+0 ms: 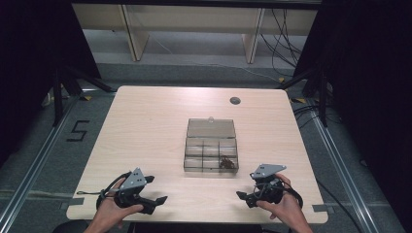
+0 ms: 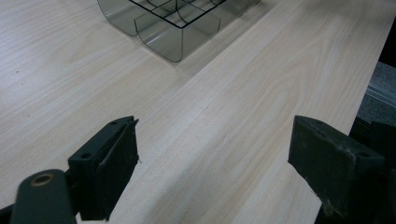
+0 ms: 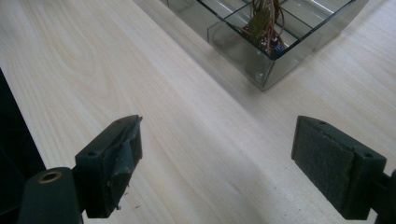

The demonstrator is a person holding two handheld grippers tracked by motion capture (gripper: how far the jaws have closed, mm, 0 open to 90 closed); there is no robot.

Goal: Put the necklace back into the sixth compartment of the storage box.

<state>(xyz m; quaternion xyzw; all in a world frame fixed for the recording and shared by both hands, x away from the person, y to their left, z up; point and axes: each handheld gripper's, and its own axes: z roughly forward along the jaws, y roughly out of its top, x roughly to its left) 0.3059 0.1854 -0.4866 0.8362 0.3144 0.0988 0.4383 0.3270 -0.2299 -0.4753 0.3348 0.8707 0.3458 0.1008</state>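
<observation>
Both grippers idle at the near edge of the table (image 1: 145,121), nothing held. Left gripper (image 1: 154,190) jaws spread wide, bare wood between them in the left gripper view. Right gripper (image 1: 246,196) same: jaws wide apart, empty.

The thing in play is the clear compartment box (image 1: 211,153), mid-table, well ahead of both grippers and between them. Lid (image 1: 211,128) is open and lies flat behind it. A bundle of small wired parts (image 1: 226,163) sits in the near-right compartment; from the right gripper view (image 3: 264,23) it looks like a tangle of thin reddish-brown leads with a blue bit at the bottom. Other compartments look empty as far as I can tell.

Risks as I see them:
- Box is light plastic on smooth wood, nothing pinning it. If I go in with the right gripper alone, a jaw that catches a wall or divider probably shoves or tips the whole box. Left should brace the near-left corner (image 2: 173,46) first.
- Compartment is narrow against my jaw spread. Coming down this wide, I likely hit dividers before I reach the parts. Need to narrow first.
- Leads are tangled. Grab one strand and the rest may drag along, snag the rim, spill onto the table.
- Thin wires could slip between the pads or get bent if I clamp hard.
- Clear walls are hard to judge for depth.
</observation>
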